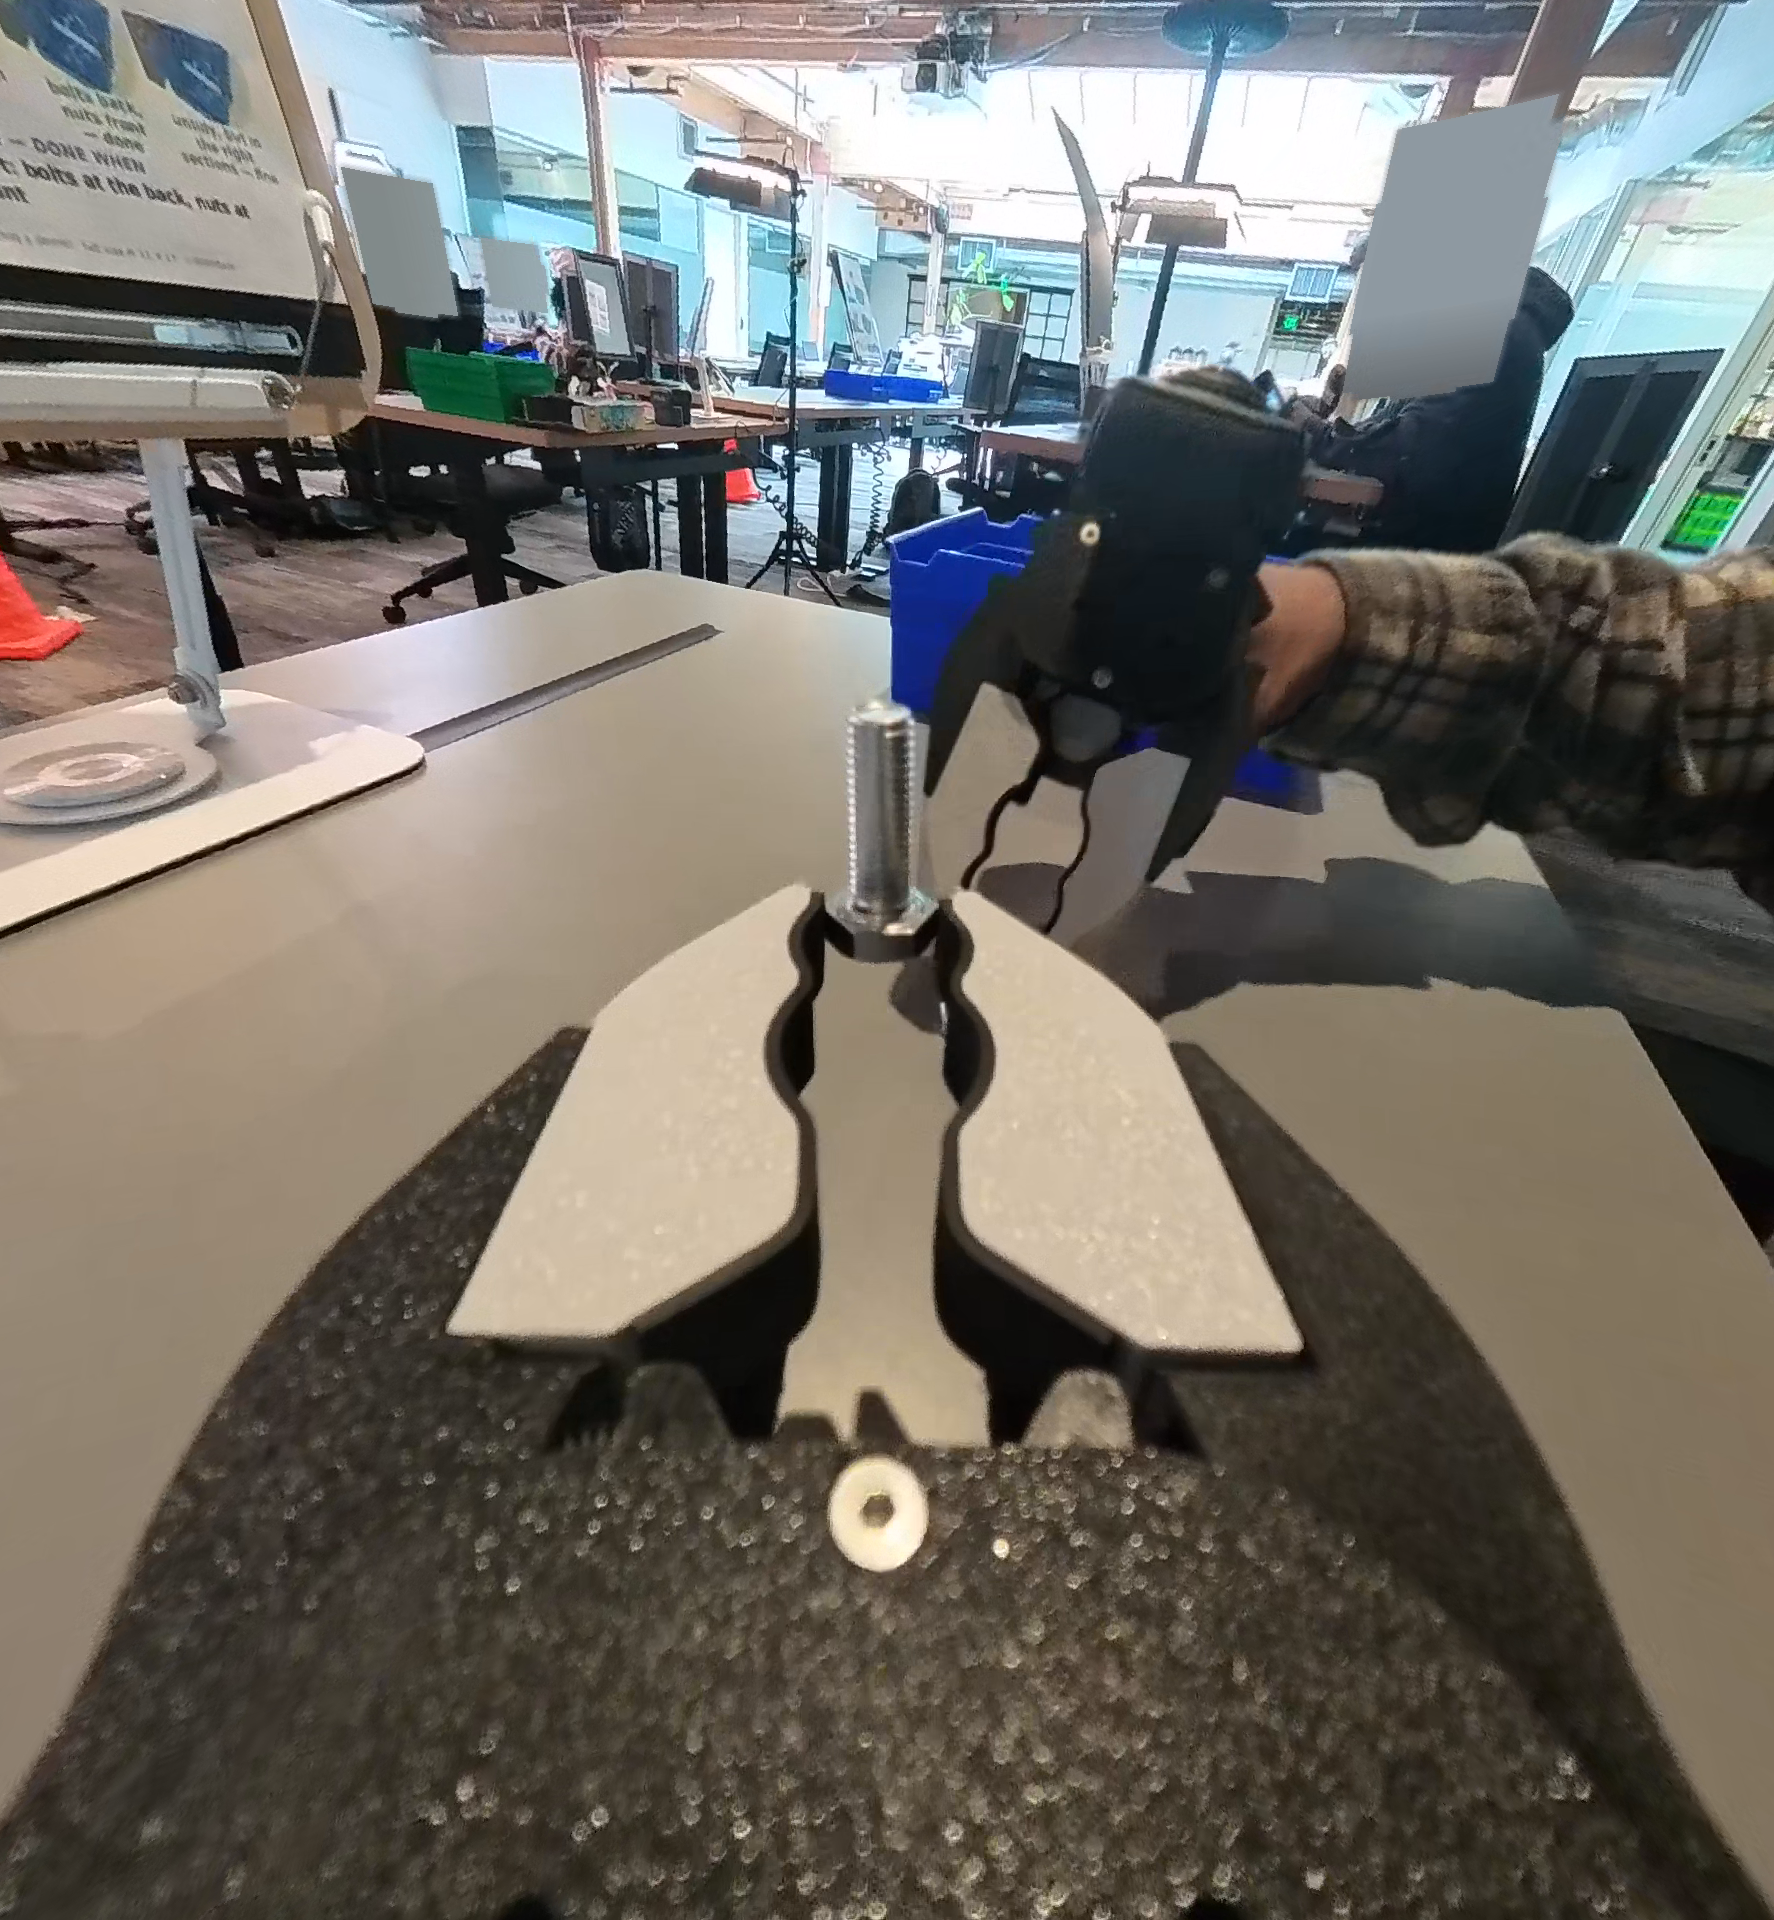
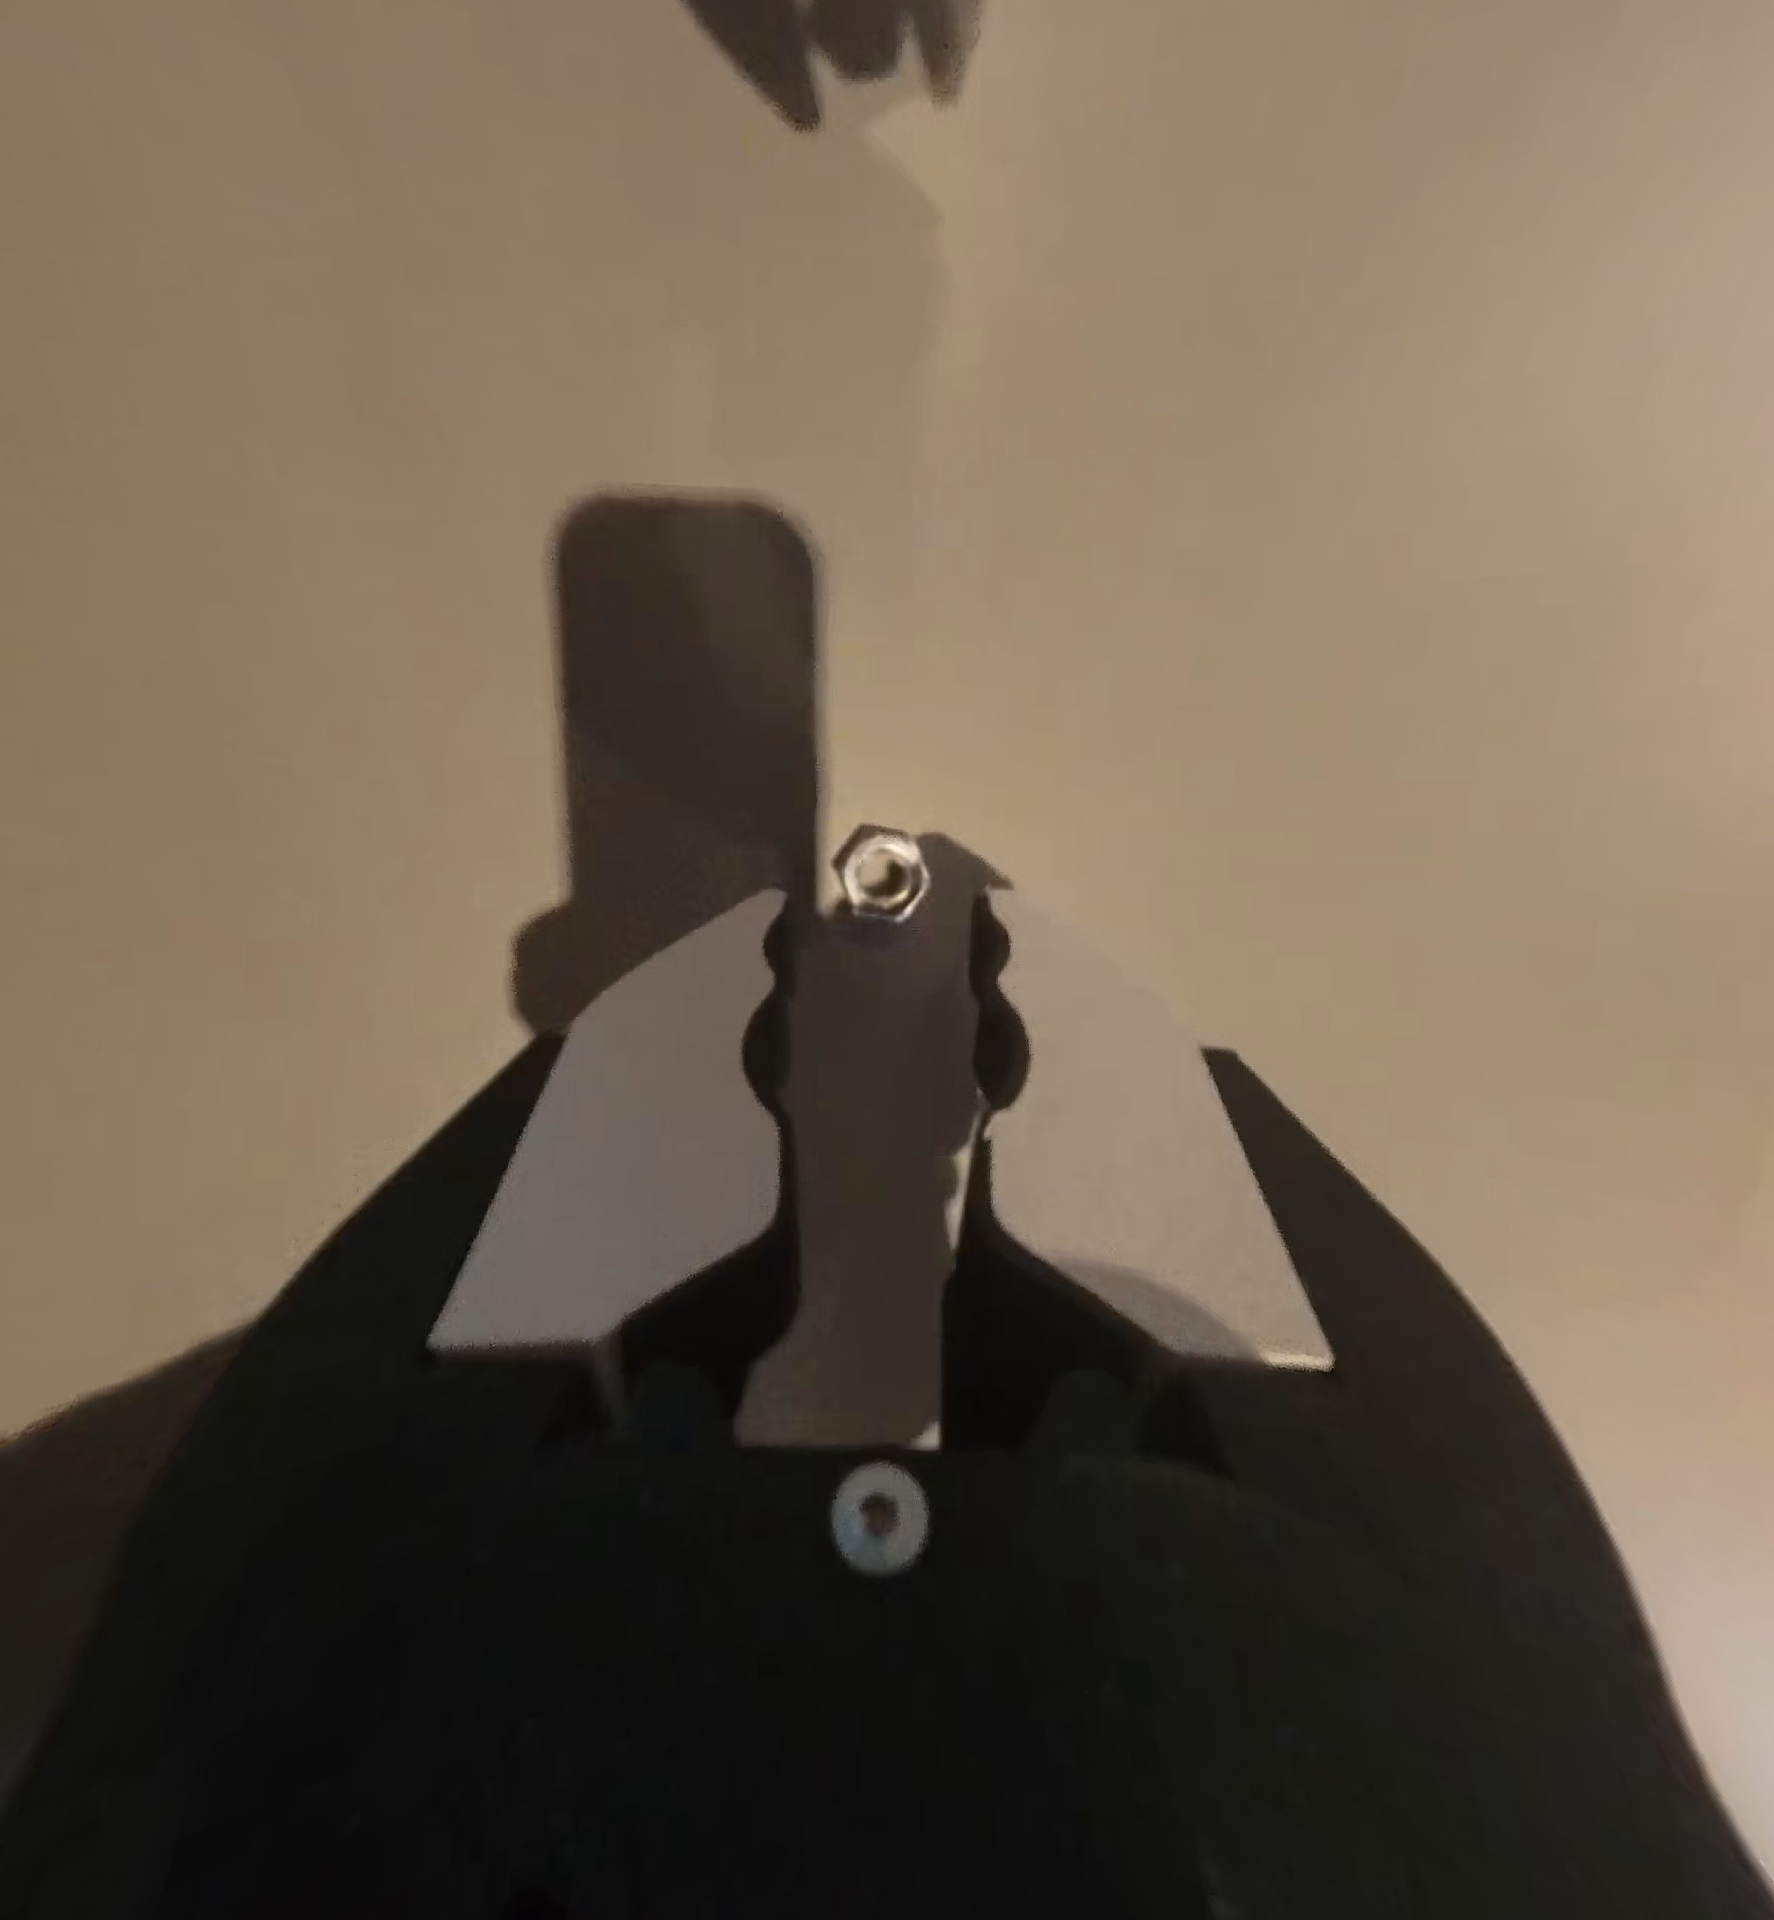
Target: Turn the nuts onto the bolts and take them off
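My left gripper (image 1: 878, 920) is shut on the hex head of a silver bolt (image 1: 883, 800) and holds it upright, threaded shank pointing up, just above the grey table (image 1: 343, 1039). No nut is on the bolt. My right gripper (image 1: 1044, 836) is behind and to the right of the bolt, pointing down at the table, in a hand with a plaid sleeve (image 1: 1589, 675). In the right wrist view my right gripper (image 2: 875, 891) is open, and a small hex nut (image 2: 880, 878) lies flat on the table (image 2: 343, 416) between its tips, closer to the right finger.
A blue bin (image 1: 940, 603) stands behind the right gripper. A stand holding an instruction sheet (image 1: 135, 156) rests on a white base plate (image 1: 239, 810) at the left. A long slot (image 1: 571, 686) runs across the far tabletop. The table's edge (image 1: 1714, 1195) falls away on the right. One gripper's finger ends stand about 15 cm off the other's.
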A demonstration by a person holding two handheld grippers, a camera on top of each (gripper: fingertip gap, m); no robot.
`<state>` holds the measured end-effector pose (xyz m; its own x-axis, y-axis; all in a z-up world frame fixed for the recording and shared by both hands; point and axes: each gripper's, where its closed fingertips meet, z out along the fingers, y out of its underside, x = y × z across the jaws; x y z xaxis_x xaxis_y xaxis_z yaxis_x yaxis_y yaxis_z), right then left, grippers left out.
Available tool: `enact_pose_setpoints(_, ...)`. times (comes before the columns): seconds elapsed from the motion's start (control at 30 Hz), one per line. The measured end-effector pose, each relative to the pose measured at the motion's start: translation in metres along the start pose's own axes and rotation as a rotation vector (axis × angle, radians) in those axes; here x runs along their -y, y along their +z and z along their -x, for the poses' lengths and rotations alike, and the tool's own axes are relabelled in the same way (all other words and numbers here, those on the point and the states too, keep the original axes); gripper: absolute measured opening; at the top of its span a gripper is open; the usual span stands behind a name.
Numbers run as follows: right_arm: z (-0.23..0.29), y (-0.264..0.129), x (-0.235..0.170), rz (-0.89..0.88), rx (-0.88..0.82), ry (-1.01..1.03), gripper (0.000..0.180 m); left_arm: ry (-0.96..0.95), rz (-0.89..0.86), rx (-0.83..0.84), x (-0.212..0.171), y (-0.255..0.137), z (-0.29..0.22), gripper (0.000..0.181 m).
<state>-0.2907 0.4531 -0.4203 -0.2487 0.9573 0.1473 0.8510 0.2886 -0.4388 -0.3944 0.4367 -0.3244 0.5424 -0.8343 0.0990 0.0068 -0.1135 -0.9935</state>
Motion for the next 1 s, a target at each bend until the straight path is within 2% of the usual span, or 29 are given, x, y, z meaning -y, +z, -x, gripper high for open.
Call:
enact_pose_setpoints(0.03, 0.001, -0.001, -0.001, 0.035, 0.009, -0.014, 0.030, 0.001, 0.003, -0.001, -0.001, 0.001, 0.000, 0.019)
enact_pose_setpoints(0.33, -0.001, 0.011, -0.006, 0.255, 0.133, -0.040, 0.025, 0.008, 0.046, 0.009, -0.008, 0.001, 0.004, 0.020)
enact_pose_setpoints(0.6, 0.001, 0.020, -0.005, 0.277, 0.155, -0.004, 0.018, -0.014, 0.059, 0.021, -0.011, 0.000, 0.009, 0.020)
enact_pose_setpoints(0.73, -0.002, 0.011, -0.006, 0.281, 0.123, 0.021, 0.018, 0.001, 0.096, 0.015, -0.018, 0.003, 0.008, 0.019)
enact_pose_setpoints(0.83, -0.009, -0.017, 0.017, 0.192, 0.103, 0.085, 0.017, 0.018, 0.132, 0.001, -0.025, 0.006, 0.005, 0.019)
enact_pose_setpoints(1.0, -0.015, -0.067, 0.084, 0.037, 0.109, 0.102, 0.017, 0.046, 0.153, -0.024, -0.026, 0.010, -0.004, 0.019)
